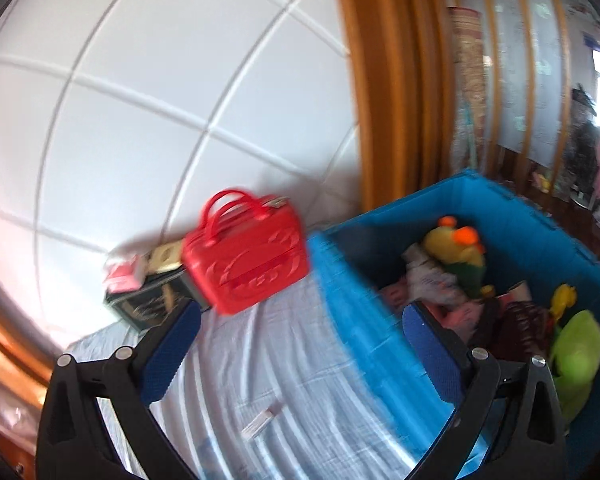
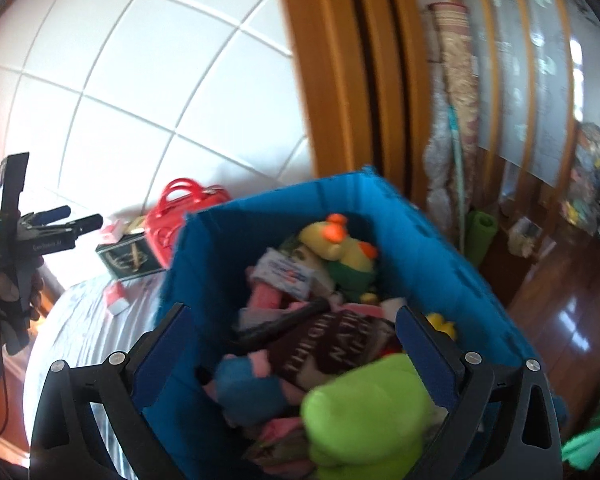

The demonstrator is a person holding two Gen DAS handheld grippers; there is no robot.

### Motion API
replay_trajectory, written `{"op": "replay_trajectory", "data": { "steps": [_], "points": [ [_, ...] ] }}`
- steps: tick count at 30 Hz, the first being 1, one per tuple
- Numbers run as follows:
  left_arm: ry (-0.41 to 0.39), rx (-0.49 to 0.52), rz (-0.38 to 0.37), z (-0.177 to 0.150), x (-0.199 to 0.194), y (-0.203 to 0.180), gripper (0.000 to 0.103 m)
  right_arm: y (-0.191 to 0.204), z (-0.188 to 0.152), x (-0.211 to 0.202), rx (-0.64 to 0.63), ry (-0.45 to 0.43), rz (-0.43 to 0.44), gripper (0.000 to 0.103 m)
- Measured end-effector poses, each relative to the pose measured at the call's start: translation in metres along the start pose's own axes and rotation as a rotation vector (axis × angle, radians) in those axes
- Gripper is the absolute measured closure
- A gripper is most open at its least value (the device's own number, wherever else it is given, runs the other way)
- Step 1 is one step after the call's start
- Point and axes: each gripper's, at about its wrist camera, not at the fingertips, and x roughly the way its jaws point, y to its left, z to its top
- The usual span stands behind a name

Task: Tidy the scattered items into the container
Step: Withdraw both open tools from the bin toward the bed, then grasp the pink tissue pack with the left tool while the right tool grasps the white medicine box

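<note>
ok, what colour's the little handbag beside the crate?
Red, both handles included. The handbag stands outside the blue crate; clearest in the left wrist view.

Motion blur smears the red handbag [image 1: 246,254] and the blue crate [image 1: 384,320], whose near wall runs off the bottom edge. The green plush [image 2: 364,412] hides items beneath it; lettering on the dark box [image 1: 148,304] is unreadable.

Left tool [image 1: 300,344] and right tool [image 2: 296,344], jaws wide, empty.

Dark cloth [image 2: 332,344] in the bin — upside-down letters, partly "NATION".
</note>
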Motion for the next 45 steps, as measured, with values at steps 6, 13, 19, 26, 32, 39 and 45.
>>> {"op": "replay_trajectory", "data": {
  "steps": [6, 13, 19, 26, 32, 39, 45],
  "points": [
    [0.064, -0.091, 0.131, -0.056, -0.005, 0.098, 0.000, 0.091, 0.008, 0.043, -0.128, 0.051, 0.131, 0.001],
    [0.135, -0.140, 0.203, -0.108, 0.005, 0.192, 0.000, 0.208, -0.009, 0.084, -0.249, 0.115, 0.241, 0.001],
    [0.192, -0.189, 0.197, -0.152, 0.071, 0.264, 0.000, 0.280, -0.055, 0.144, -0.260, 0.188, 0.244, 0.000],
    [0.269, -0.253, 0.150, -0.190, 0.175, 0.315, 0.000, 0.322, -0.130, 0.258, -0.277, 0.293, 0.185, 0.000],
    [0.308, -0.244, 0.161, -0.193, 0.277, 0.335, 0.000, 0.334, -0.180, 0.355, -0.281, 0.367, 0.140, 0.000],
    [0.384, -0.248, 0.209, -0.208, 0.373, 0.353, 0.000, 0.341, -0.209, 0.427, -0.321, 0.402, 0.129, 0.000],
    [0.388, -0.304, 0.217, -0.211, 0.401, 0.357, 0.000, 0.342, -0.223, 0.450, -0.361, 0.430, 0.124, 0.000]
  ]
}}
